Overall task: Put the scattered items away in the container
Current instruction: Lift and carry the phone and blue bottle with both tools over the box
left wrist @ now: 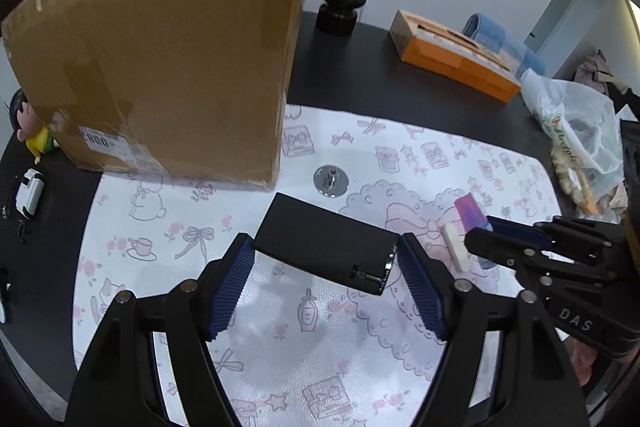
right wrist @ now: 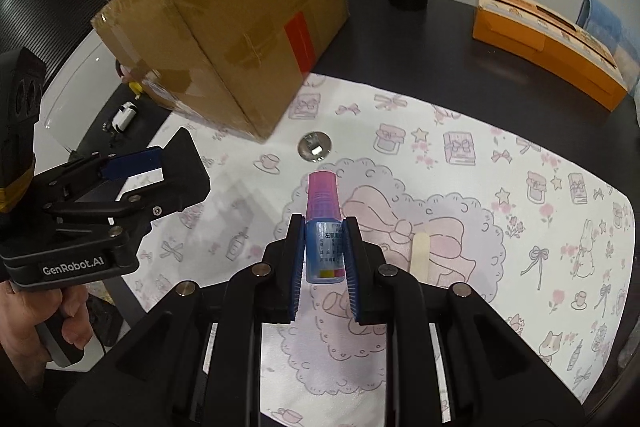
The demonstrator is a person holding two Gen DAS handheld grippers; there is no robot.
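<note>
In the left wrist view, the left tongs (left wrist: 326,269) hold a flat black box (left wrist: 326,249) by its two short ends, one blue pad (left wrist: 232,285) pressed on each end. The black box seems lifted a little above the patterned mat (left wrist: 280,327), because a soft shadow lies under it. The cardboard box (left wrist: 160,59), which is probably the container, stands just behind it on the far left of the mat, and its opening does not show from here. A small round metal piece (left wrist: 331,180) lies on the mat between the two boxes. To the right, a pale stick (left wrist: 455,247) lies beside the right tongs (left wrist: 480,243), whose state this view does not show.

In the right wrist view, the right tongs (right wrist: 323,255) are closed on a small bottle (right wrist: 323,227) with a pink cap and a blue body with a label. The bottle points away from the camera, toward the cardboard box (right wrist: 224,39). The pale stick (right wrist: 419,253) lies just beside it, on the right. The round metal piece (right wrist: 315,147) is further ahead, near the corner of the box.

The step in hand seems to be the pick-up: both tongs have taken one item each. The next move probably calls for raising both items above the high wall of the cardboard box and releasing them inside. The stick and the metal piece remain on the tabletop.
</note>
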